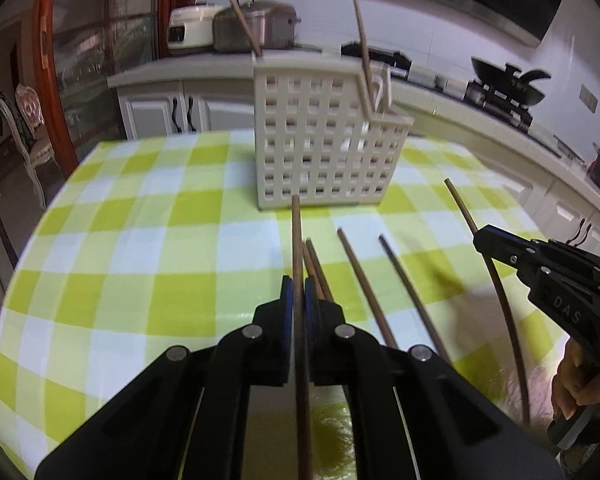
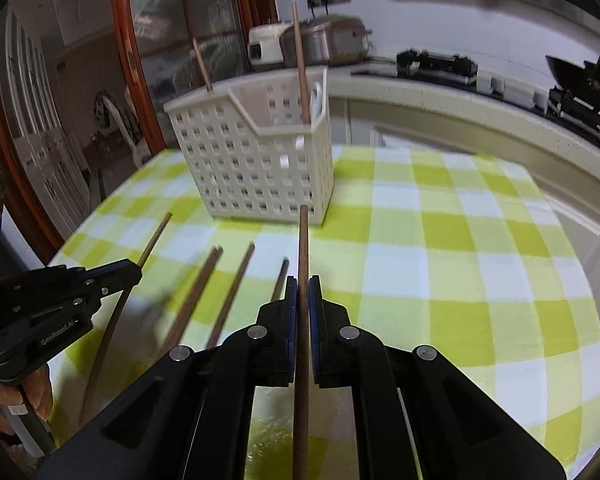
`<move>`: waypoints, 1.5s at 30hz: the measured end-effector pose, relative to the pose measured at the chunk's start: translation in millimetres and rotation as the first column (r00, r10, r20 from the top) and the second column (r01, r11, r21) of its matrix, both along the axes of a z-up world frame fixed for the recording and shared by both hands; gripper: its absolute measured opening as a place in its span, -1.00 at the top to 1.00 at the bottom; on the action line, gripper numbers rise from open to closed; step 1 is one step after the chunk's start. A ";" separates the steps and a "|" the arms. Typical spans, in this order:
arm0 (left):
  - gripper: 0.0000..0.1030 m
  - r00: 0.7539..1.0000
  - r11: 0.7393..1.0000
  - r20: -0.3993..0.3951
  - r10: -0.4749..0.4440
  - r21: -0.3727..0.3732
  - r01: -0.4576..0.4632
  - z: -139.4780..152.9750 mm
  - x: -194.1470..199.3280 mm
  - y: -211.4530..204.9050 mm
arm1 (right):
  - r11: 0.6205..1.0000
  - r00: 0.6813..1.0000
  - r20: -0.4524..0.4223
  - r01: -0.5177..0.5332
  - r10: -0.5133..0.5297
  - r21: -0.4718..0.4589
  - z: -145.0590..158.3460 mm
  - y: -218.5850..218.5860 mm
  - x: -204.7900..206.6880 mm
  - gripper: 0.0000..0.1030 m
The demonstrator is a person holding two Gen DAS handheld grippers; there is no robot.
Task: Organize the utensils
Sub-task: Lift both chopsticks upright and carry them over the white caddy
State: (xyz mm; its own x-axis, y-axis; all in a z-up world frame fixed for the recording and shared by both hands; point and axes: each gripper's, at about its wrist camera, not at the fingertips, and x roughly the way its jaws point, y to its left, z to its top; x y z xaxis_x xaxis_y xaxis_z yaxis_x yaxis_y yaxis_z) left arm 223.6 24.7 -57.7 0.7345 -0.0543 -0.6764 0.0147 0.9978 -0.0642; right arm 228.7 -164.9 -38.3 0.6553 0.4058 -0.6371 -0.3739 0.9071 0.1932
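Two claws are each pinching one chopstick: the left claw is gripping its chopstick, the right claw its own chopstick; the holder is standing at twelve o'clock on the checked counter. Four loose chopsticks are lying at one o'clock; each gripped stick is sticking out far beyond the pads, so either could be pivoting and striking the holder's rim.

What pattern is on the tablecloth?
Lime-green and white checks on the tablecloth, clearest in the right wrist view.
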 end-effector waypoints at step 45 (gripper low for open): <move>0.89 0.943 0.999 0.331 0.006 0.044 -0.022 94.4 -91.3 -16.4 | 0.996 0.954 0.296 0.018 -0.042 0.085 89.5 -23.5 -77.0 0.88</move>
